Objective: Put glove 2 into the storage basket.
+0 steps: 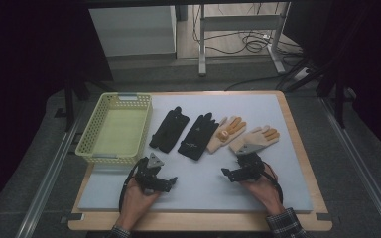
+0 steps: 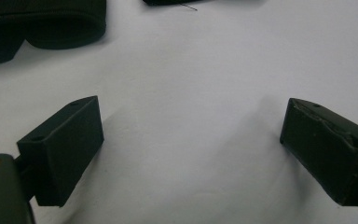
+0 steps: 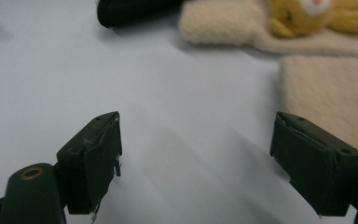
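Observation:
Two black gloves point(image 1: 170, 128) point(image 1: 198, 136) and two cream gloves with orange fingers point(image 1: 226, 133) point(image 1: 256, 139) lie in a row on the grey mat point(image 1: 238, 188). My left gripper point(image 1: 166, 181) rests on the mat below the black gloves, jaws wide apart and empty. In the left gripper view point(image 2: 191, 140) a black glove's cuff point(image 2: 42, 28) lies ahead at the upper left. My right gripper point(image 1: 230, 173) sits open just below the right cream glove. The right gripper view point(image 3: 196, 144) has a cream cuff point(image 3: 331, 93) beside the right jaw.
A pale yellow plastic basket point(image 1: 115, 130) stands at the mat's left edge, nothing inside it. The mat lies on a wooden board point(image 1: 307, 163). Table legs and cables point(image 1: 248, 42) are on the floor beyond.

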{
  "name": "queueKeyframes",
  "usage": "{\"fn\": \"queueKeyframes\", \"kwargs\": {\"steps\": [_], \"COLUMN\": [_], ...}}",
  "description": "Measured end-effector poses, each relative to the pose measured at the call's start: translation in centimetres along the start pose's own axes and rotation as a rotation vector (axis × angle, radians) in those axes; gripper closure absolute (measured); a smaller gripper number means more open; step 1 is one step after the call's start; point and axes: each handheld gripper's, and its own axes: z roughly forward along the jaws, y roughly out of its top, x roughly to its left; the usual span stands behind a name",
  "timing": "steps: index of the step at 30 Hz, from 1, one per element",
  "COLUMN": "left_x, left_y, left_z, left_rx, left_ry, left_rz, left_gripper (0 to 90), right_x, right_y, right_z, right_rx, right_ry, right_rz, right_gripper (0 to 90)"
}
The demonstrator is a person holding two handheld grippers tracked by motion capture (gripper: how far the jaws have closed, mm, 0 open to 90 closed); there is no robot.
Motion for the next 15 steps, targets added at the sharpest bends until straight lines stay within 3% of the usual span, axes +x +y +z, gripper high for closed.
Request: {"fn": "queueKeyframes", "kwargs": {"steps": [9,15], "left_x": [0.0,0.0], "left_y": [0.0,0.0], "left_z": [0.0,0.0], "left_rx": [0.0,0.0], "left_ry": [-0.001,-0.001], "left_rz": [-0.001,-0.001], "left_gripper": [6.1,6.1], "right_x": [0.6,1.3], "right_y": [2.9,5.3], "right_z": [1.6,3.0], "right_rx": [-0.026,-0.045], "right_ry": [0.038,0.042], "right_rz": [-0.005,-0.06], "right_gripper": [17.3,24.7]}}
